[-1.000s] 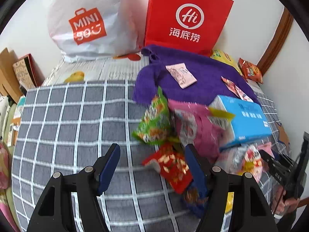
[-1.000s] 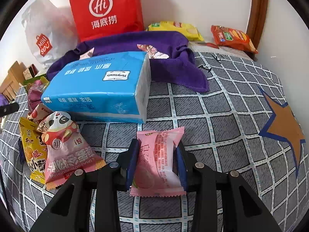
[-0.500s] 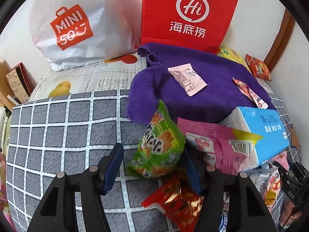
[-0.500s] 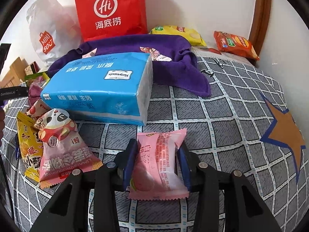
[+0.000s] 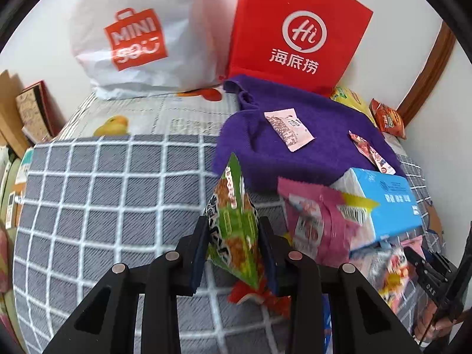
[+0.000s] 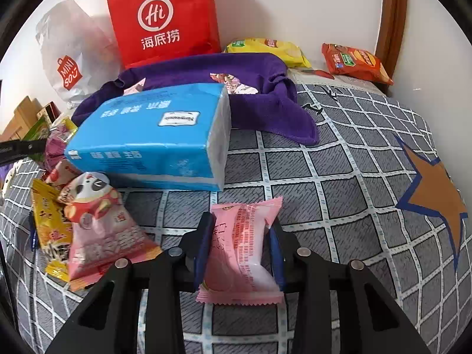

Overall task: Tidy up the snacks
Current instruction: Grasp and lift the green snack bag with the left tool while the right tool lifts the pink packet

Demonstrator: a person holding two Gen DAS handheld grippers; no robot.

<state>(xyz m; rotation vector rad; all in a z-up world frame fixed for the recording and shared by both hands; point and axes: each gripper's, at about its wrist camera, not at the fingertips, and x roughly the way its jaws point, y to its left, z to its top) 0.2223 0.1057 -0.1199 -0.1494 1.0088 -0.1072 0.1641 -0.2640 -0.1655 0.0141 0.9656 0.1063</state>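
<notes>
My left gripper (image 5: pixel 234 227) is closing, and its blue pads press both sides of a green snack packet (image 5: pixel 227 194) that stands upright on the grey checked bedspread (image 5: pixel 103 191). A red packet (image 5: pixel 256 295) lies just under it and a magenta packet (image 5: pixel 312 221) leans to its right. My right gripper (image 6: pixel 242 224) is also closing, its pads pinching a pale pink snack packet (image 6: pixel 239 250) low over the checked bedspread (image 6: pixel 339 177). A purple cloth (image 5: pixel 309 147) behind holds a small pink packet (image 5: pixel 287 129) and a slim striped one (image 5: pixel 371 153).
A blue tissue pack (image 6: pixel 153 135) lies across the snack pile, with a panda packet (image 6: pixel 97 218) and a yellow packet (image 6: pixel 50 230) to its left. A red paper bag (image 5: pixel 298 35) and a white bag (image 5: pixel 138 44) stand at the wall. Yellow chips (image 6: pixel 268 51) and orange chips (image 6: pixel 354 62) lie far right.
My left gripper moved forward to the green packet and its jaws closed from wide apart onto it. The right gripper stayed in place around the pink packet.
</notes>
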